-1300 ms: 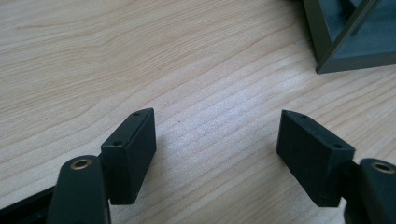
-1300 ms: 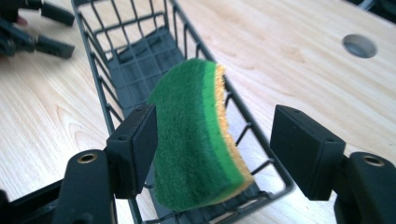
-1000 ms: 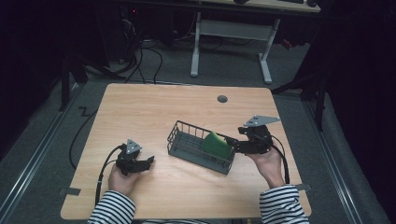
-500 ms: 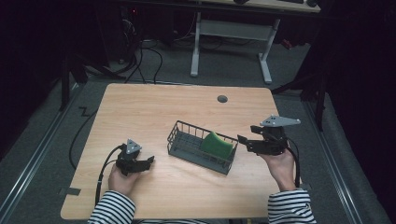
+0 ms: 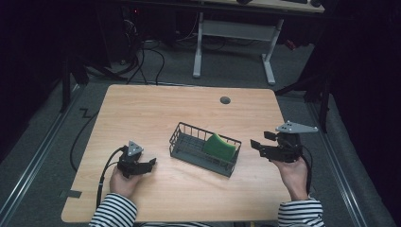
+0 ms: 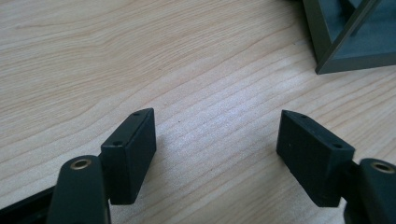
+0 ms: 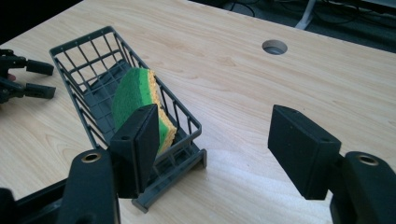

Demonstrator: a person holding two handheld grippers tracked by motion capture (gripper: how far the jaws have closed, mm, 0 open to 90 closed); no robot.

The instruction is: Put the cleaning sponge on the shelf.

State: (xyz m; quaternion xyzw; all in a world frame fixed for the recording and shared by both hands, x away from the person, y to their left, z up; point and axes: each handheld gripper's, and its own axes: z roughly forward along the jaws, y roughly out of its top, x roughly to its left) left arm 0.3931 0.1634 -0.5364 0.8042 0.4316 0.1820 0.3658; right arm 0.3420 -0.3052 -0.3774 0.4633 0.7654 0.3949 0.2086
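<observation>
Pale wooden tabletop (image 5: 156, 109): my right tongs (image 5: 257, 147) have backed away agape, leaving the green-and-yellow sponge (image 5: 220, 146) inside the grey wire basket (image 5: 189, 146); left tongs (image 5: 150, 164) rest open too. Placement looks done.

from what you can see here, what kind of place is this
Probably a lab or workshop set up for recording, not a kitchen. A bare wooden table with a cable hole stands on grey carpet, cables trail across the floor behind, and a second desk frame stands in the dark background.

sponge (image 5: 220, 146) in basket (image 5: 185, 152) | basket between left gripper (image 5: 150, 164), right gripper (image 5: 255, 146)
</observation>
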